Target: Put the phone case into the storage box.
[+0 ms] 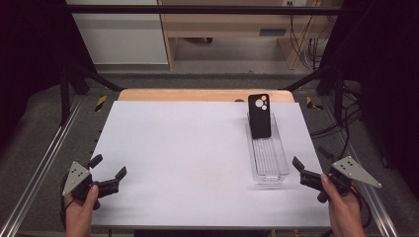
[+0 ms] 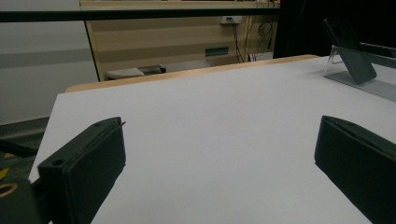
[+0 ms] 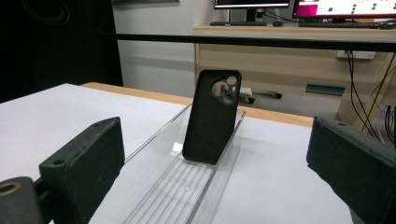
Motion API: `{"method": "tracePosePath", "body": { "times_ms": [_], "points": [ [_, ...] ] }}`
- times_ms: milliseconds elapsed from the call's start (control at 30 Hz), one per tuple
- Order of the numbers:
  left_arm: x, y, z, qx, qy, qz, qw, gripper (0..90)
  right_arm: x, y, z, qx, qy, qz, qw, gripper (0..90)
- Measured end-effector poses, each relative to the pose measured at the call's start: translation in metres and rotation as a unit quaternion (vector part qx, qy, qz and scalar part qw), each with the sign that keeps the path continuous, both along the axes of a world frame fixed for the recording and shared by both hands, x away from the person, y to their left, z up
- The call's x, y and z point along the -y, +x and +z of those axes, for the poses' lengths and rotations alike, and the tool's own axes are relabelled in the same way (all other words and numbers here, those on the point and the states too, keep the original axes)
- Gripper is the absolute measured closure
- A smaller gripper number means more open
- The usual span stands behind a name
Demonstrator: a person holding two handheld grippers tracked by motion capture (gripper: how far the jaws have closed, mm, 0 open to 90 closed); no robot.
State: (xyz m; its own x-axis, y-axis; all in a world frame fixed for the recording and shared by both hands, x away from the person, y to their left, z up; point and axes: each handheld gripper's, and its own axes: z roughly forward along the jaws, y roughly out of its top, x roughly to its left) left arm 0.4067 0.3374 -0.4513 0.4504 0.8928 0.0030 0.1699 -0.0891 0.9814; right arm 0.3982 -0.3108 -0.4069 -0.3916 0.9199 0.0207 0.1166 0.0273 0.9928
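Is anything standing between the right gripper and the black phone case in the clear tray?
Nothing visible does. The right gripper sits open beside the near end of the clear tray. The phone case leans upright at the tray's far end, with only bare tray floor and white table before it.

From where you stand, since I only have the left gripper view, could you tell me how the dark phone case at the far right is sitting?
Observer: The phone case stands on its end, leaning back at the far end of a clear tray.
Operator: Thank you. Is anything else in that tray?
Observer: No, the rest of its ribbed floor is bare.
Operator: And where is the right hand-held gripper?
Observer: The right hand-held gripper is open, beside the tray's near end, touching nothing.
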Motion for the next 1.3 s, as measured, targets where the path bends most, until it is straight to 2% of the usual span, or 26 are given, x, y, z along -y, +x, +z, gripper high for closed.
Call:
{"method": "tracePosePath", "body": {
  "times_ms": [667,867,1300],
  "points": [
    [0.002,0.000,0.000,0.001,0.004,-0.004,1.0000,2.3,-0.008,-0.012,-0.019,-0.008,0.000,0.010,0.9999,3.8],
    [0.005,-0.002,0.000,0.001,0.017,-0.011,0.9998,2.2,-0.012,-0.013,-0.023,-0.011,-0.001,0.019,0.9998,4.1],
    [0.007,-0.005,0.001,0.000,0.014,-0.021,0.9997,2.0,-0.028,-0.013,-0.031,-0.012,-0.006,0.041,0.9991,4.2]
  ]
}}
